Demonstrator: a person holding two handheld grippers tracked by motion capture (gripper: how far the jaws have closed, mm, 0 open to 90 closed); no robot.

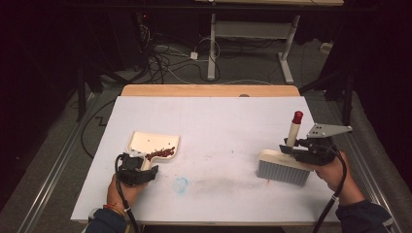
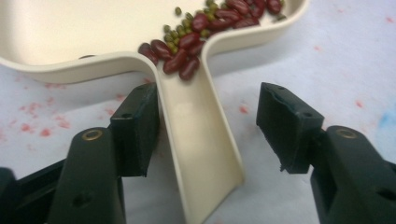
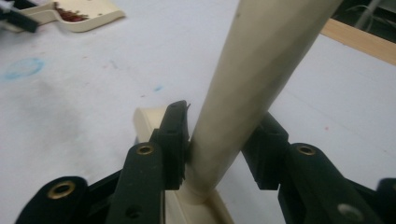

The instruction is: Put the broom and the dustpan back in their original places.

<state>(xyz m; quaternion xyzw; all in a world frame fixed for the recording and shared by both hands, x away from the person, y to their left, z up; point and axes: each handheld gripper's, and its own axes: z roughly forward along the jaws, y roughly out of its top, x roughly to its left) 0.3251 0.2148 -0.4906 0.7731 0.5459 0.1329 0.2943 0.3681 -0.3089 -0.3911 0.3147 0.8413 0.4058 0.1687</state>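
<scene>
A cream dustpan (image 1: 150, 141) lies at the left of the white sheet, with red beans and small green ones (image 2: 196, 28) heaped where its handle (image 2: 201, 140) begins. My left gripper (image 2: 205, 100) is open astride that handle; the left jaw rests against its side and the right jaw stands well clear. At the right stands a hand brush with grey bristles (image 1: 283, 171) and a cream, red-tipped handle (image 1: 293, 128). My right gripper (image 3: 217, 128) is shut on that brush handle (image 3: 252, 70) just above the brush's back. In the high view the left gripper (image 1: 145, 162) and right gripper (image 1: 291, 147) sit near the table's front.
A white sheet (image 1: 223, 126) covers the table, marked by a blue smear (image 1: 180, 184) and faint red specks. A wooden edge (image 1: 209, 90) runs along the far side. Beyond it are white desk legs (image 1: 212, 48) and cables on the floor.
</scene>
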